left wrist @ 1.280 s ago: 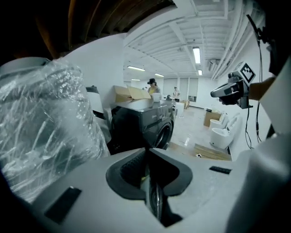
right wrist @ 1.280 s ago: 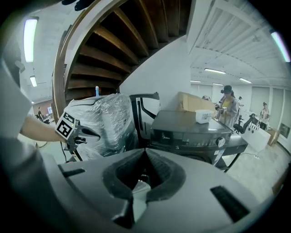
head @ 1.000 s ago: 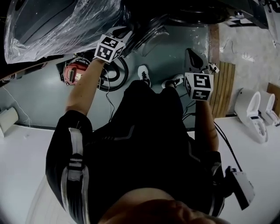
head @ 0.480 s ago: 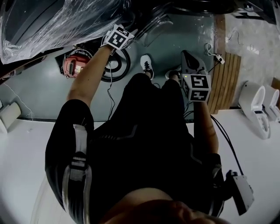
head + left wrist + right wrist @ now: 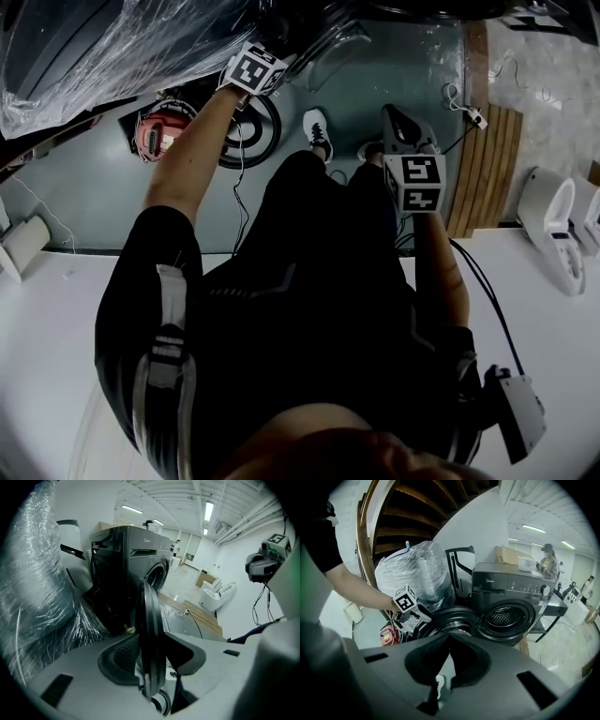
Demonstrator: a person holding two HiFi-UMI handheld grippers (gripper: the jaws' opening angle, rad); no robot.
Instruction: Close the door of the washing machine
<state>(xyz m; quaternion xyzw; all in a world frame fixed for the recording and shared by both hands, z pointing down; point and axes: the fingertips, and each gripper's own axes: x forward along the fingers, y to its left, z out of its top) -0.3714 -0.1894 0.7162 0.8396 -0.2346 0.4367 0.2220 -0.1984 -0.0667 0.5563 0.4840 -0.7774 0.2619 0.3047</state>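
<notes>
The black washing machine [image 5: 506, 588] stands with its drum opening [image 5: 502, 617] bare and its round door [image 5: 445, 618] swung out. In the left gripper view the door [image 5: 149, 606] shows edge-on. My left gripper [image 5: 151, 638] straddles that edge; its jaws have just opened wide and the rim stands between the pads. From above, the left gripper [image 5: 284, 42] reaches the door [image 5: 333, 56] at the top. My right gripper [image 5: 392, 120] hangs over the floor, apart from the door. Its fingertips meet in the right gripper view [image 5: 450, 637], with nothing between them.
A bulky plastic-wrapped thing [image 5: 122, 47] stands left of the machine. On the floor lie a red device [image 5: 155, 141], a black ring-shaped thing [image 5: 248, 127] and wooden boards [image 5: 478, 159]. A white toilet [image 5: 553, 225] sits at the right. A person [image 5: 547, 559] stands far behind.
My left gripper has moved away from the body onto the door's edge. The right gripper has shifted only slightly to the left.
</notes>
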